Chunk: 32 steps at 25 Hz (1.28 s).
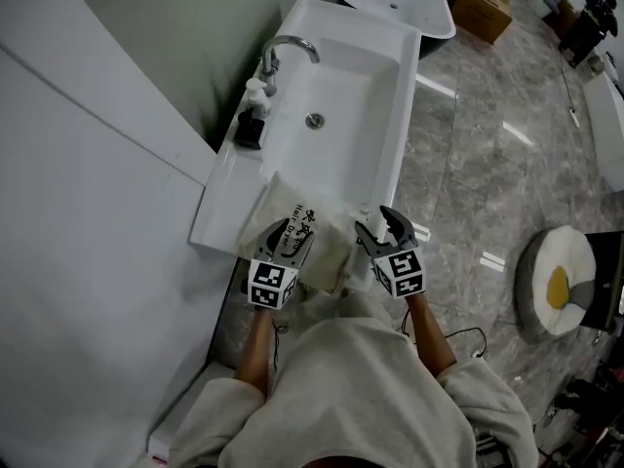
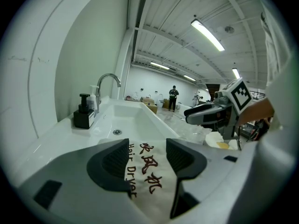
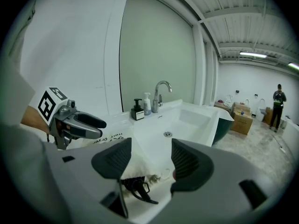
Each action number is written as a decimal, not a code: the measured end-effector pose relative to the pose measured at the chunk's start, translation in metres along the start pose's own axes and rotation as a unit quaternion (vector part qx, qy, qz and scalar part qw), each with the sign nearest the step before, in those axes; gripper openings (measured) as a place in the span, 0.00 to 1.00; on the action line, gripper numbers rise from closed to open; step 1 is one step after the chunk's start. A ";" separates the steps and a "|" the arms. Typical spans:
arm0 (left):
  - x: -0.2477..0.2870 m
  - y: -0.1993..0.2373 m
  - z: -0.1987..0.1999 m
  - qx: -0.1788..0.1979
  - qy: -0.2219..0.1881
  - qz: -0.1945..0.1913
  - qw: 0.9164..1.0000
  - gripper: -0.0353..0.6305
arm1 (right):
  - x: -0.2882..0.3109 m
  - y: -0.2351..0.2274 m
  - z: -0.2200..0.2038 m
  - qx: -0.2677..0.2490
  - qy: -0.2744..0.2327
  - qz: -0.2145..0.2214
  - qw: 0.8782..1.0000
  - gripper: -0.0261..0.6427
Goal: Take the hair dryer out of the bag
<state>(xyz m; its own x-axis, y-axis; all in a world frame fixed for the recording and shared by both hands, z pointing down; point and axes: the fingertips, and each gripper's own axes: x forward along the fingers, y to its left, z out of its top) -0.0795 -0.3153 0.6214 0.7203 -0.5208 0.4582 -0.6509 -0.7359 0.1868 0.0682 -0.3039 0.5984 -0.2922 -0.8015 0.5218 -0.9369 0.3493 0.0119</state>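
Reaching step, nothing gripped yet: the left claw [image 2: 147, 155] hangs released over the printed bag [image 2: 150, 177], the right claw [image 3: 150, 160] released just above a black cord [image 3: 135, 188] at its mouth, hair dryer seemingly inside; next, pin bag, grasp cord

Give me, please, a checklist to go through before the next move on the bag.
1. Left gripper open: ok, jaws apart, with the bag below them.
2. Right gripper open: ok, jaws apart, gripping nothing.
3. Bag rests on the sink ledge: ok.
4. Bag opening found: ok, a black cord sticks out below the right gripper.
5. Hair dryer seen: cannot tell, only the cord shows.
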 end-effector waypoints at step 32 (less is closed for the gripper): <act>0.024 -0.107 -0.028 0.009 0.029 0.031 0.999 0.42 | -0.010 -0.018 -0.070 -0.005 0.025 0.127 0.992 0.43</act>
<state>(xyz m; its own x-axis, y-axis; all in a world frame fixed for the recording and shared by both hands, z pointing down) 0.0008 -0.2373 0.6367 0.6633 -0.5407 0.5174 -0.6893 -0.7107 0.1409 0.1015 -0.2678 0.6528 -0.5076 -0.6619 0.5515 -0.8327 0.5414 -0.1165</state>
